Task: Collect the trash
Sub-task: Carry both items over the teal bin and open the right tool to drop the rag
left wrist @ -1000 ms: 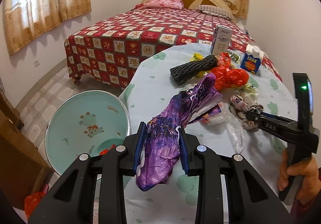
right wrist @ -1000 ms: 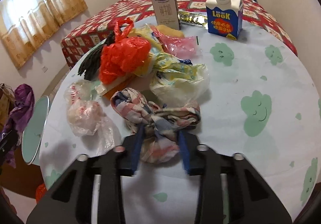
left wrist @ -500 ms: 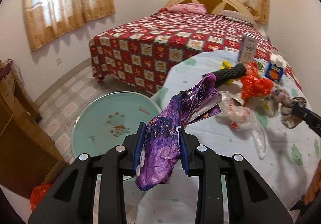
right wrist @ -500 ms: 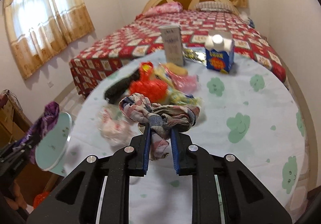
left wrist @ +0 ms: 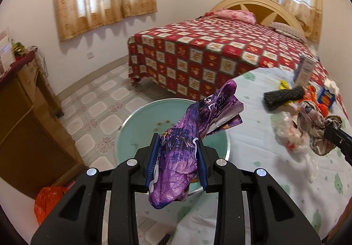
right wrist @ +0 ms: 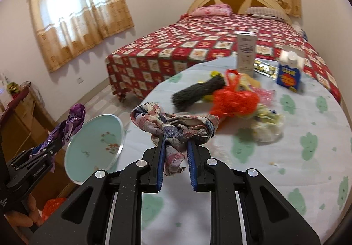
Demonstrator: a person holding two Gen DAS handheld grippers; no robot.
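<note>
My left gripper (left wrist: 177,141) is shut on a crumpled purple foil wrapper (left wrist: 189,146), held in the air over a round teal basin (left wrist: 132,135) beside the table. In the right wrist view the same left gripper (right wrist: 51,144) and purple wrapper (right wrist: 74,119) show at far left. My right gripper (right wrist: 176,141) is shut on a knotted plaid rag (right wrist: 176,126), lifted off the table; the plaid rag (left wrist: 316,128) hangs at the right edge of the left view. More trash lies on the round table (right wrist: 264,168): a red plastic bag (right wrist: 233,100) and a dark mesh roll (right wrist: 198,91).
A tall white carton (right wrist: 246,56) and a blue juice carton (right wrist: 289,73) stand at the table's far side. Behind it is a bed with a red checked cover (left wrist: 209,53). A wooden cabinet (left wrist: 24,124) stands left, with an orange bag (left wrist: 48,201) on the floor.
The right gripper closed on the plaid rag and lifted it off the table. The left gripper carried the purple wrapper leftward off the table, over the teal basin.
</note>
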